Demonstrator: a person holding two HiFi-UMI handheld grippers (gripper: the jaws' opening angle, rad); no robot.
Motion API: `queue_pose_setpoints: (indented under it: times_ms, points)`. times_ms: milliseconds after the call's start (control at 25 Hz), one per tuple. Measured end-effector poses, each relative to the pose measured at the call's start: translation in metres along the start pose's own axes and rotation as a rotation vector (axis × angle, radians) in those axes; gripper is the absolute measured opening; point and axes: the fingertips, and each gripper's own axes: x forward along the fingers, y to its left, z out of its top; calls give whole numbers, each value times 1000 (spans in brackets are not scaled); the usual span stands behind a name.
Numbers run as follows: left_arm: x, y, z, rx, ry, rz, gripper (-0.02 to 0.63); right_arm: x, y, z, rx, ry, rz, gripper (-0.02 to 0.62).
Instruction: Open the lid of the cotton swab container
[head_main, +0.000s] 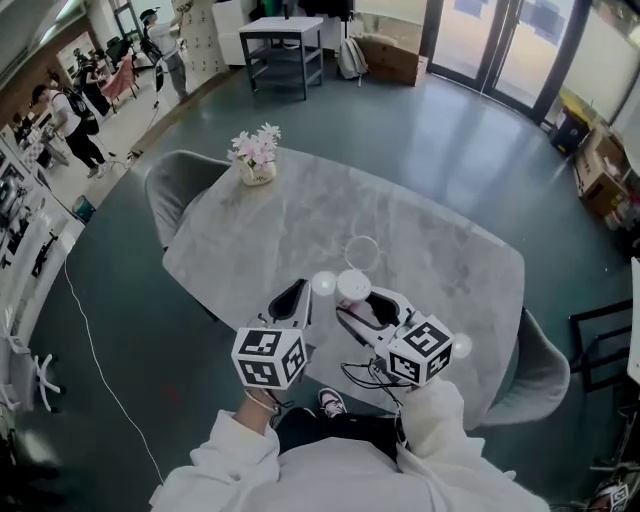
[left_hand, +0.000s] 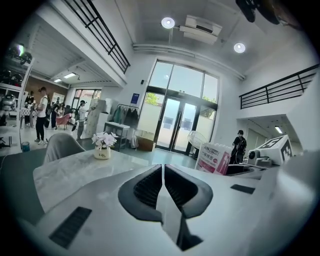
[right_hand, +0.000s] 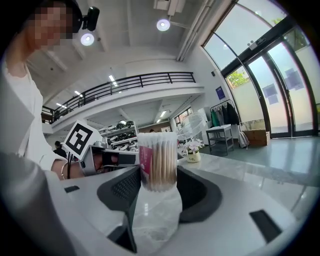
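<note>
A clear cotton swab container (right_hand: 159, 162) with a pink label stands upright between my right gripper's (right_hand: 158, 172) jaws, and the pads press on its sides. In the head view the container (head_main: 352, 285) is held over the near part of the marble table (head_main: 300, 215). My left gripper (head_main: 300, 288) hovers just to its left, jaws shut with nothing between them (left_hand: 163, 172). The left gripper view shows the container (left_hand: 216, 157) off to the right. Whether the lid is on cannot be told. A clear ring (head_main: 362, 252) shows on the table just beyond.
A small vase of pale flowers (head_main: 257, 160) stands at the table's far left corner. Grey chairs sit at the left (head_main: 180, 185) and right (head_main: 545, 365). The near table edge runs under my grippers. People stand far off at the left.
</note>
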Motion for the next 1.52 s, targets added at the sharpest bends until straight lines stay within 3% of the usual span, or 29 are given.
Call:
queue_pose_setpoints:
  times_ms: [640,1520]
  points:
    - [-8,14,28,11,-8,-90,21,7,14,35,-44,-22,-80,275]
    - [-1,4,32,6,-4,-142,21,1,21,39,-89,-27,-102,275]
